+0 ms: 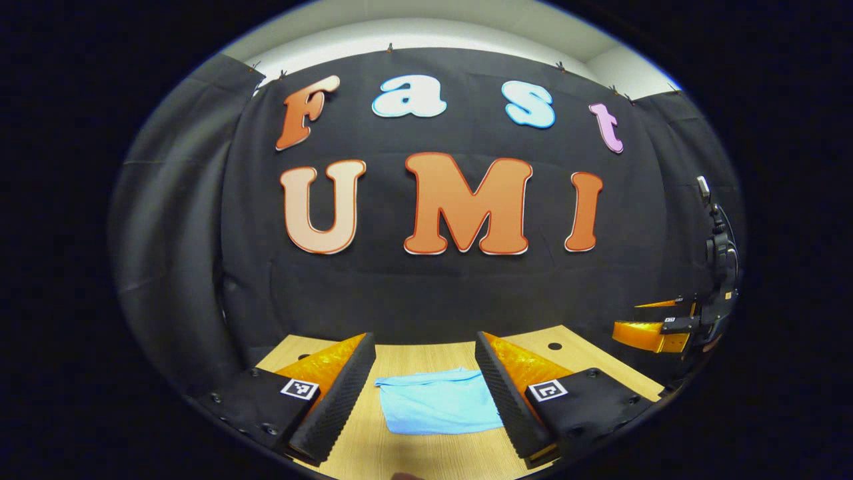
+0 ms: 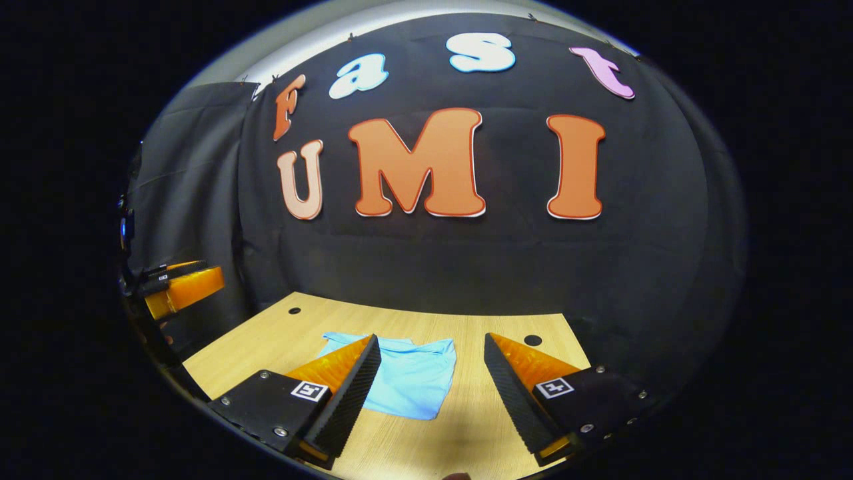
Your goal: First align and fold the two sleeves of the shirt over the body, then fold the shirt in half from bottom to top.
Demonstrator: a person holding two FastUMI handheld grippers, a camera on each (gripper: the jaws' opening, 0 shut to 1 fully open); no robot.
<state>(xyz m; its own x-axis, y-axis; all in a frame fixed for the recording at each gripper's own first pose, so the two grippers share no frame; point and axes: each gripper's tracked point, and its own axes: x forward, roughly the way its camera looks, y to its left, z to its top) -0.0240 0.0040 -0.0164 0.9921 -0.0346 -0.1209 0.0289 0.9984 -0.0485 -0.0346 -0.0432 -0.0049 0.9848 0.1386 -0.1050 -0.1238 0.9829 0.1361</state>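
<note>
A light blue shirt [image 1: 440,403] lies folded into a small rectangle on the wooden table [image 1: 426,453], seen between the fingers in the left gripper view. My left gripper [image 1: 426,407] hangs open above the table with nothing held. In the right gripper view the same folded shirt [image 2: 413,380] lies left of centre, partly hidden behind my left finger. My right gripper [image 2: 433,390] is open too and holds nothing. Each view catches the other gripper off to the side, the right gripper [image 1: 656,333] at the right edge and the left gripper [image 2: 183,287] at the left edge, both raised above the table.
The table [image 2: 280,333] ends at the black cloth wall [image 2: 466,267] just behind it. Two round holes [image 2: 532,340] sit near its far corners. Bare wood lies around the shirt on all sides.
</note>
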